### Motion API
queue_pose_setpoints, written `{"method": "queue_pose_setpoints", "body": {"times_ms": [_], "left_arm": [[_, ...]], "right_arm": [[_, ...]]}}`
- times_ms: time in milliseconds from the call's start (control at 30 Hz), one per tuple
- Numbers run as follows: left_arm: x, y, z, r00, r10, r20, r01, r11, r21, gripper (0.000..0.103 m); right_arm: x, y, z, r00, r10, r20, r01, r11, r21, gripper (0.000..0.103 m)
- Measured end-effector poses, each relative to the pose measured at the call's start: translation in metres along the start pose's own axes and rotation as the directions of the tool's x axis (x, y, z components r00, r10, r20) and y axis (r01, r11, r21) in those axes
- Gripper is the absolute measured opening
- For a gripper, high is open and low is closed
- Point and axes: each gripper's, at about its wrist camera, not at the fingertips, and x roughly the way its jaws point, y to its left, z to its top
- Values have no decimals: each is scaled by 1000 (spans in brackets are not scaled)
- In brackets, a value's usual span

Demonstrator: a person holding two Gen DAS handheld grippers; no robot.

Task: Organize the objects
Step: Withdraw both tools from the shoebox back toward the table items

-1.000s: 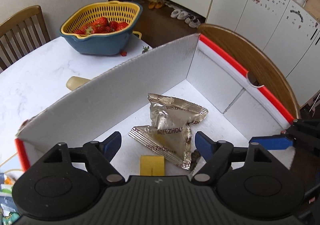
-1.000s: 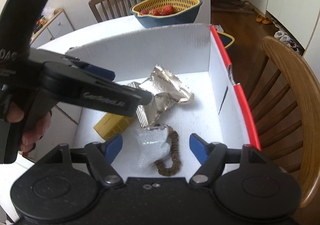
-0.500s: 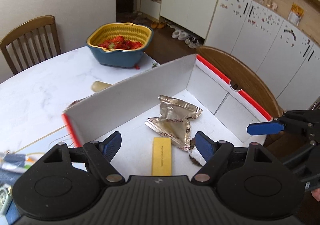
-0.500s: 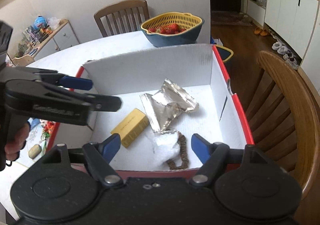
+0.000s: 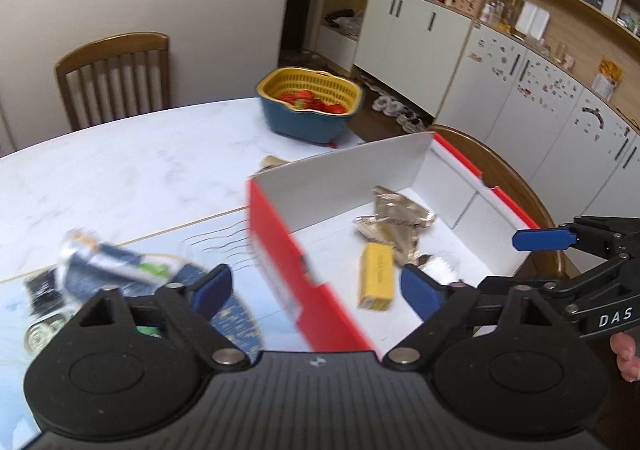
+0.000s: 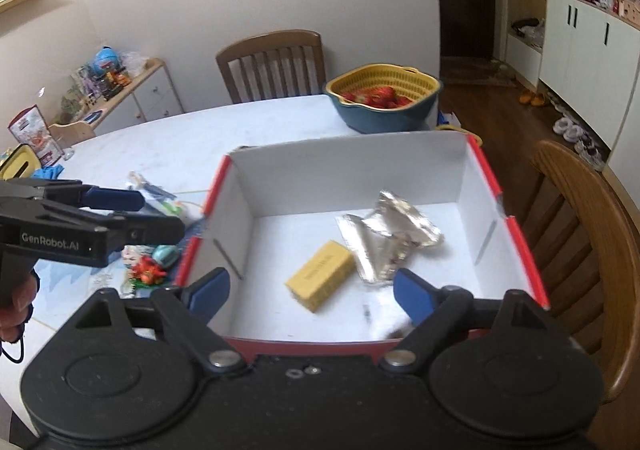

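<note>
A red-and-white cardboard box (image 6: 486, 173) stands on the table; it also shows in the left wrist view (image 5: 280, 250). Inside lie a yellow bar (image 6: 322, 280), crumpled foil packets (image 6: 390, 238) and a white item by the near wall (image 5: 438, 264). My left gripper (image 5: 316, 290) is open and empty, above the box's left wall; it shows in the right wrist view (image 6: 120, 205). My right gripper (image 6: 308, 292) is open and empty above the box's near wall. Loose small items (image 5: 100, 262) lie blurred on a blue mat left of the box.
A blue-and-yellow colander of strawberries (image 6: 382, 101) stands on the white table behind the box. Wooden chairs stand at the far side (image 6: 276, 63) and right (image 6: 584, 217). Small toys (image 6: 150, 266) lie left of the box. Cabinets line the room's right side.
Both grippers have pulled back and up out of the box. The left one has swung leftward, bringing the mat's loose items into view. Both stay open and empty.
</note>
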Motion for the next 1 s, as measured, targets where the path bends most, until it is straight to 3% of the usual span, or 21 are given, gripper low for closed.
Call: {"method": "queue_pose_setpoints", "body": {"times_ms": [267, 633, 1000], "left_arm": [[-31, 55, -32, 997, 74, 17, -73, 996, -48, 103], [-59, 143, -68, 984, 177, 6, -175, 981, -86, 103], [-48, 211, -85, 981, 189, -51, -193, 978, -85, 103]], "right_arm": [[8, 50, -2, 999, 43, -6, -43, 999, -10, 93], [32, 125, -11, 995, 86, -53, -89, 995, -44, 93], [72, 204, -24, 978, 133, -158, -152, 982, -111, 92]]}}
